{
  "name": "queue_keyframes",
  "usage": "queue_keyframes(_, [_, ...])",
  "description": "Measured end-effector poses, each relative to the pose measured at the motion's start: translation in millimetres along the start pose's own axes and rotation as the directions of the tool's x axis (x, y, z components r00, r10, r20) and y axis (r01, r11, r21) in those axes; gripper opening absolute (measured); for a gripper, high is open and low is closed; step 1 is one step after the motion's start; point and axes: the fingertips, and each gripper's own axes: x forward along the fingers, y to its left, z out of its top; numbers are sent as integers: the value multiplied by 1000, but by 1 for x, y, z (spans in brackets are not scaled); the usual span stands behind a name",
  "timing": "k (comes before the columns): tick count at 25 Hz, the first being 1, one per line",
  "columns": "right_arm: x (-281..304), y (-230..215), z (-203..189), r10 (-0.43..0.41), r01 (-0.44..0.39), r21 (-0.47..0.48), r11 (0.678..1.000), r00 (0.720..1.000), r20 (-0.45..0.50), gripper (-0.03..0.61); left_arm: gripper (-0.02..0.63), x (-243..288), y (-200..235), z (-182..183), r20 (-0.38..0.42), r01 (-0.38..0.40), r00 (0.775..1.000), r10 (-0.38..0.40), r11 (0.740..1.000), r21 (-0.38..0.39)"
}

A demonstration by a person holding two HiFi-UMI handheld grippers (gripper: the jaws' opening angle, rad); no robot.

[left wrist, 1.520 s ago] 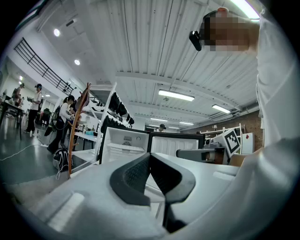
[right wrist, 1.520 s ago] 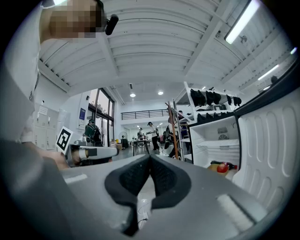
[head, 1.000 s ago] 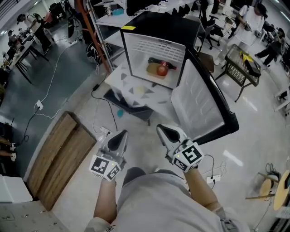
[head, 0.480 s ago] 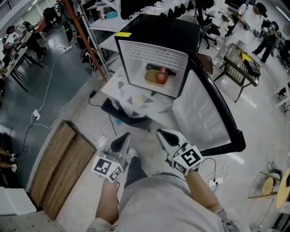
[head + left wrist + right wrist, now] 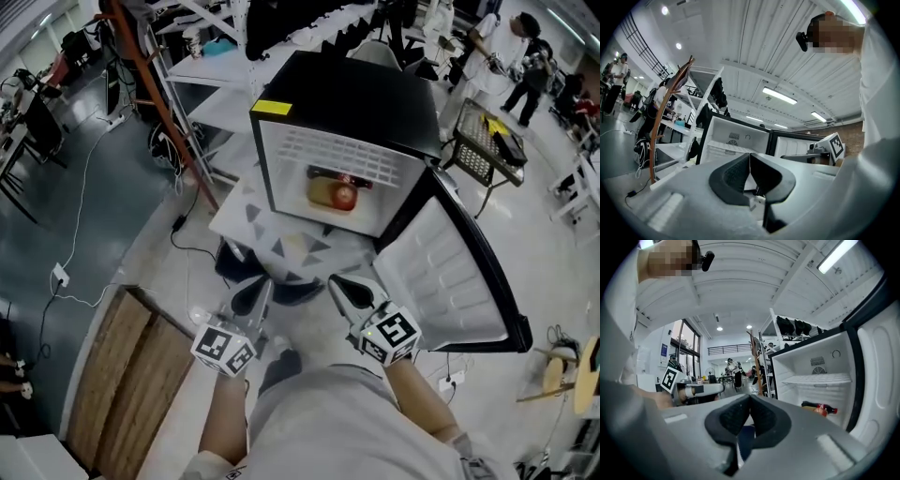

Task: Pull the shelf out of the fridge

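Note:
A black mini fridge (image 5: 347,89) stands on a low white table (image 5: 267,225), its door (image 5: 459,272) swung open to the right. The white wire shelf (image 5: 337,155) sits inside near the top; it also shows in the right gripper view as the shelf (image 5: 818,379). Below it lie a dark bottle (image 5: 820,406) and a red fruit (image 5: 343,196). My left gripper (image 5: 251,295) and right gripper (image 5: 349,291) are held side by side in front of the table, short of the fridge. Both are shut and hold nothing.
A wooden board (image 5: 122,375) lies on the floor at the left, with cables (image 5: 80,234) nearby. An orange frame (image 5: 159,84) and metal racks stand left of the fridge. A wire cart (image 5: 492,141) and people (image 5: 511,56) are at the back right.
The fridge has come closer and larger in the head view as the person steps toward it. Both grippers stay shut and side by side.

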Motion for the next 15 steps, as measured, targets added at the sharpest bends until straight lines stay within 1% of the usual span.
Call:
queue_keyframes(5, [51, -12, 5, -53, 53, 22, 998, 999, -1, 3, 9, 17, 53, 9, -7, 39, 999, -40, 998, -46])
queue_keyframes(8, [74, -20, 6, -91, 91, 39, 995, 996, 4, 3, 11, 29, 76, 11, -5, 78, 997, -79, 994, -70])
queue_keyframes(11, [90, -31, 7, -139, 137, 74, 988, 990, 15, 3, 11, 44, 93, 12, 1, 120, 993, -121, 985, -122])
queue_keyframes(15, [107, -51, 14, -198, 191, 128, 973, 979, 39, 3, 12, 70, 108, 10, 20, 163, 986, -163, 966, -200])
